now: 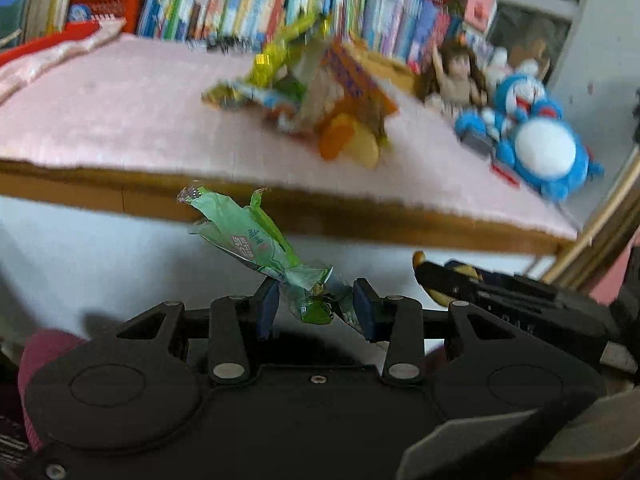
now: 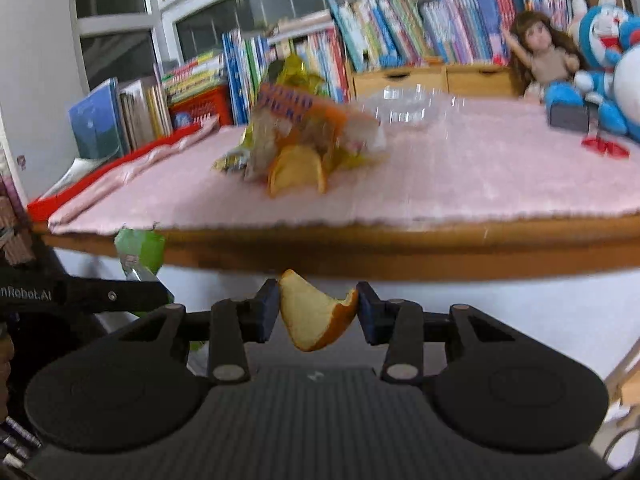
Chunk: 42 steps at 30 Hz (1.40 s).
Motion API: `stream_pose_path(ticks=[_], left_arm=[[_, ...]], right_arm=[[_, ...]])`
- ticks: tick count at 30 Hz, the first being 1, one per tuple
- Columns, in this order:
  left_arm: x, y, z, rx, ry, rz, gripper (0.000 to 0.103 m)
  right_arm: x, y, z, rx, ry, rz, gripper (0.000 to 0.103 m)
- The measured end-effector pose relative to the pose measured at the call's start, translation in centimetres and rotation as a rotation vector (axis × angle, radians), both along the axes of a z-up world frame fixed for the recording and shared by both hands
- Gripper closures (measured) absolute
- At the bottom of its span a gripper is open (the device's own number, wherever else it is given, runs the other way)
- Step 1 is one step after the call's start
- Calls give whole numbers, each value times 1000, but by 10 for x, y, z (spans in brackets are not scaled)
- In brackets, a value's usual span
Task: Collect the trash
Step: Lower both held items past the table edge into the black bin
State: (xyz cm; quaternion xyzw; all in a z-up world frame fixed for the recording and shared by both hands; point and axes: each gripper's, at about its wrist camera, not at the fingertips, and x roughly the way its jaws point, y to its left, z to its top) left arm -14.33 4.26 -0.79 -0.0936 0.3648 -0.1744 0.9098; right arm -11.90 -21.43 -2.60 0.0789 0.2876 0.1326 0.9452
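Clearly, the left gripper [image 1: 316, 306] pinches a light, crinkly green wrapper [image 1: 256, 240] by its tail; the right gripper [image 2: 318, 312] clamps a stiff, curled orange peel [image 2: 312, 316] between its fingers.

Table: a wooden table [image 2: 400, 252] with a brown front edge, covered by a pink cloth [image 2: 480, 176] that has a rough border.
Books: a long row of colourful books [image 2: 400, 36] stands along the far side of the table; some lie in a stack on the left.
Red basket: a red basket [image 2: 200, 108] sits among the books on the left.
Drawers: a small wooden drawer box [image 2: 432, 78] stands below the books.
Toys: a doll [image 2: 544, 52] with long brown hair and a blue and white plush toy [image 2: 612, 60] sit at the right end.
Window: a window [image 2: 120, 8] with white frames is behind the books; the glass looks dark.
Wall: a pale wall [image 2: 36, 60] is at the left.
Light: soft indoor light; the picture is blurred.
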Motion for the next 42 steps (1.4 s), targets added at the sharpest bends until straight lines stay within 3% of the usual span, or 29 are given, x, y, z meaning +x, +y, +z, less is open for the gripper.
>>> stream_pose_path(ticks=[7,15,25,37,40,42], left_arm=[[6,-16,-42,170,158,-89,65],[19,-21,-93,206,331,-137,64],[29,-21,-121,236,427,-153,64],[44,-32,-139,262,469,-155,63],[43,-36,-137,271,475,-152,62],[43,-37,-140,277,475,-150,58]], right_arm=[[5,8,-33,2,141,27,56],[16,9,-70,28,315,14,56],[24,17,-107,14,431,50,56],[23,18,-119,6,486,59,53],[24,18,-119,7,488,58,50],[27,19,-121,13,492,61,41]])
